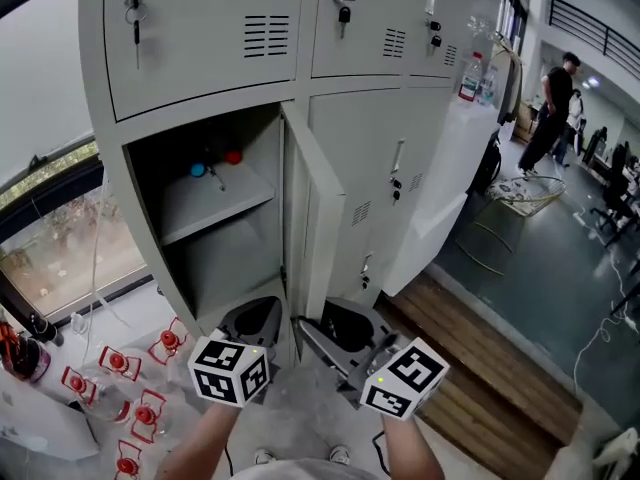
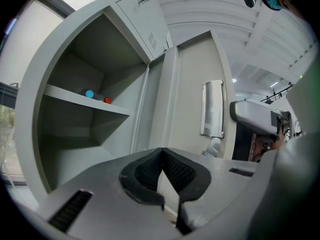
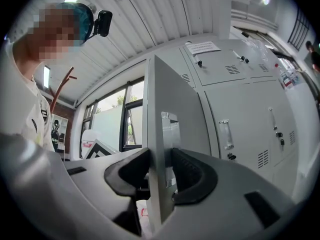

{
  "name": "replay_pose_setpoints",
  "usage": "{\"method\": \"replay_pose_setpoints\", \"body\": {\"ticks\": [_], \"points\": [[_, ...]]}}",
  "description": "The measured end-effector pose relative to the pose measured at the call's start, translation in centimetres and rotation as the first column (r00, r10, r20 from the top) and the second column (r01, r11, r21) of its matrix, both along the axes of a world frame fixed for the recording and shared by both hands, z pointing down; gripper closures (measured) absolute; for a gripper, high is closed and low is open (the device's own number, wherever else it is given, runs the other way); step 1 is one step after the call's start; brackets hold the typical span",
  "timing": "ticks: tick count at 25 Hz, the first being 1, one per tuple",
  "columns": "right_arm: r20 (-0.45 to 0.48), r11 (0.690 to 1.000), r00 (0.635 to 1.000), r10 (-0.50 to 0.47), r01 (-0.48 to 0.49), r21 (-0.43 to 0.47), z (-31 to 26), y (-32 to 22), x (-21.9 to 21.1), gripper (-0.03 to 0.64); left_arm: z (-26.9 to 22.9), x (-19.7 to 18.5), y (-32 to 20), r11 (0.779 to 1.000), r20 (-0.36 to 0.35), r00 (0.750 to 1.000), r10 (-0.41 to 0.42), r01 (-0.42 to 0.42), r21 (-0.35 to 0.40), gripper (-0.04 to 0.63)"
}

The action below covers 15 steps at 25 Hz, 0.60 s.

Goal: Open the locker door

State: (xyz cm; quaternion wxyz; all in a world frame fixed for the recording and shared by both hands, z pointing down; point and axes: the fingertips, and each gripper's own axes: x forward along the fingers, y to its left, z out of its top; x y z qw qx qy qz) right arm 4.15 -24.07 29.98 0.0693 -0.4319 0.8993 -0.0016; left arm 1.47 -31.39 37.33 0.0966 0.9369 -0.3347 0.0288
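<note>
at the lower row of the pale grey steel locker bank [image 1: 200, 38], the tall grey metal locker door [image 1: 318, 208] is standing swung well out. its free edge is pointing toward the person and its hinge side is sitting beside the neighbouring closed locker [image 1: 390, 158]. the right gripper [image 3: 160, 171] is clamping that free edge, one pad on each face. the left gripper [image 2: 162, 156] is hovering just left of the door, jaws pressed together on nothing. the opened compartment [image 1: 215, 258] is showing a shelf carrying a small blue thing [image 1: 197, 169] and a small red thing [image 1: 233, 156]. bare wooden floor [image 1: 480, 358] is lying open to the door's right.
</note>
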Motion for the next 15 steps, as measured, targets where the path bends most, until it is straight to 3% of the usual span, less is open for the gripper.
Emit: {"method": "replay_pose_setpoints", "body": {"ticks": [6, 15], "points": [[0.022, 1.0, 1.0, -0.012, 0.012, 0.008, 0.0, 0.4, 3.1, 0.474, 0.0, 2.9, 0.1, 1.0, -0.007, 1.0, 0.007, -0.007, -0.005, 0.589], [0.04, 0.996, 0.996, 0.079, -0.08, 0.024, 0.1, 0.4, 9.7, 0.497, 0.0, 8.3, 0.6, 0.999, -0.003, 0.999, 0.047, -0.047, 0.003, 0.589]]}}
